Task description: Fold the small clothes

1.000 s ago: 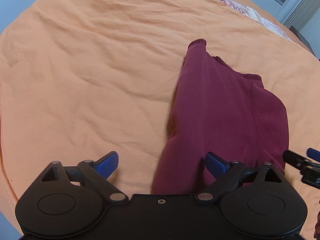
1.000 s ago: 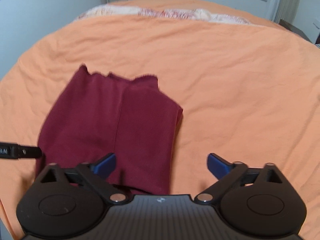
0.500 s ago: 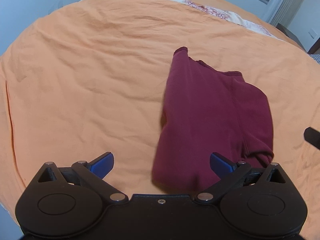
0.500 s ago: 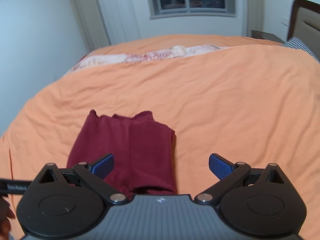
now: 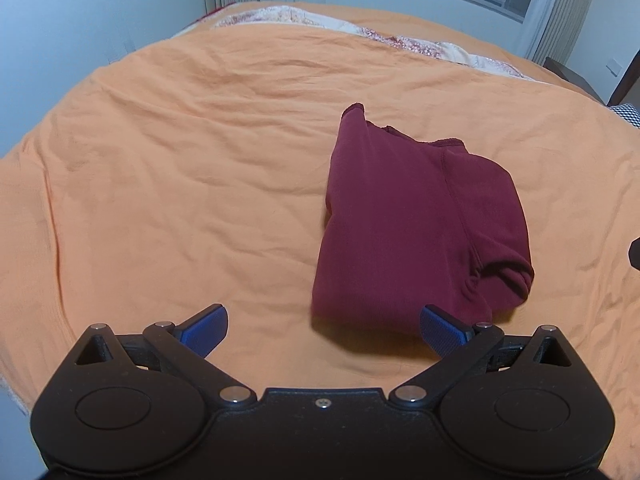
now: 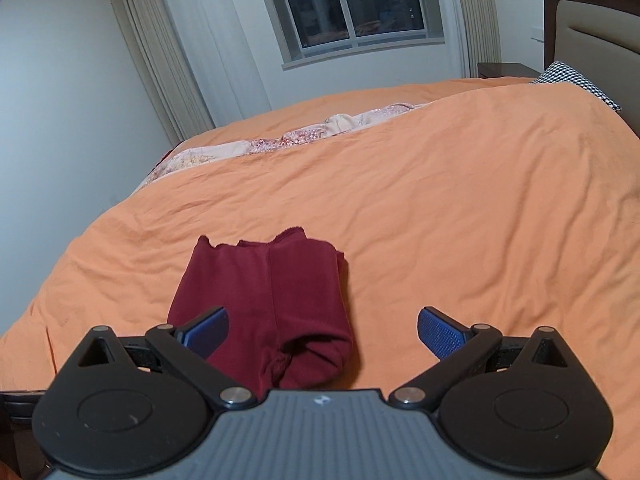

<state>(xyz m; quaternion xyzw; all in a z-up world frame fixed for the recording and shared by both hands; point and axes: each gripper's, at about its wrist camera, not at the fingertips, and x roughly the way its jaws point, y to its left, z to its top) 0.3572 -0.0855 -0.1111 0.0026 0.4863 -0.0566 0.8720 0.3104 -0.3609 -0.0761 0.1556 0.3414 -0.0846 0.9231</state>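
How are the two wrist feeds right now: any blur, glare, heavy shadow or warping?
Left wrist: sharp, dim even light, no glare; the garment casts a soft shadow on the bedspread at its near edge; fisheye bows the bed, corners vignetted. Right wrist: also sharp; the window is dark, so no glare; curtains bend with the lens.

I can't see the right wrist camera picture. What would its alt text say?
A folded dark red garment lies on an orange bedspread, just ahead of the open right gripper, which holds nothing. Behind the bed are a window with curtains and a headboard at right.
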